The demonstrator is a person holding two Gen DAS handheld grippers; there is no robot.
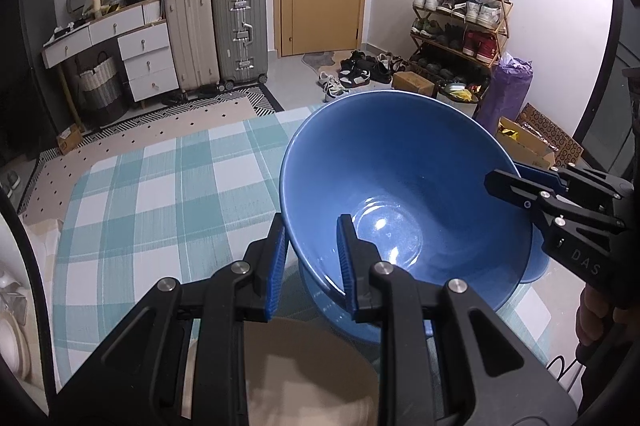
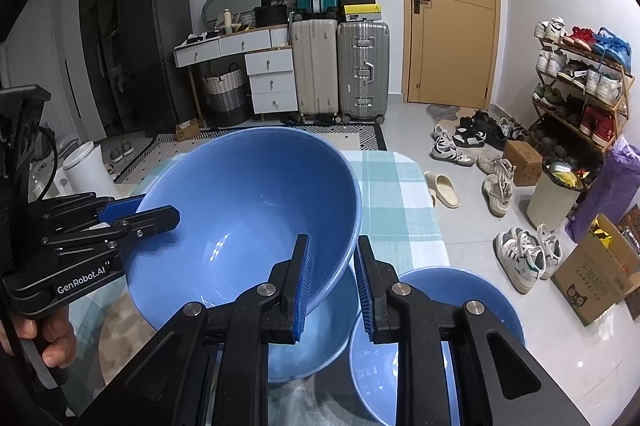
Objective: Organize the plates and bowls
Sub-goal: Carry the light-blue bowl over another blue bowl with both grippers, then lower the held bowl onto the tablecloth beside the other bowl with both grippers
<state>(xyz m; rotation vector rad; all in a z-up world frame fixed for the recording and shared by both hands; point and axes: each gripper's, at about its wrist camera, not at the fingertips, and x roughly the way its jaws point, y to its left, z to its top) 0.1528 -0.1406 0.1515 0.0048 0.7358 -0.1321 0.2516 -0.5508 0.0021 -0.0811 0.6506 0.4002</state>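
A large blue bowl (image 1: 400, 177) (image 2: 248, 201) hangs tilted above the checked tablecloth (image 1: 160, 185), held at two sides of its rim. My left gripper (image 1: 312, 258) (image 2: 160, 211) is shut on the rim, one pad inside and one outside. On the opposite rim my right gripper (image 2: 332, 274) (image 1: 502, 179) is shut the same way. Directly under the held bowl sits a second blue bowl (image 1: 332, 322) (image 2: 320, 346). A third blue bowl (image 2: 452, 294) stands to its right, near the table's edge.
The table's right edge (image 2: 432, 226) drops to a tiled floor strewn with shoes (image 2: 448, 149). A bin (image 2: 556, 197) and a cardboard box (image 2: 592, 266) stand on the floor at right. A white bin (image 2: 88, 165) stands left of the table.
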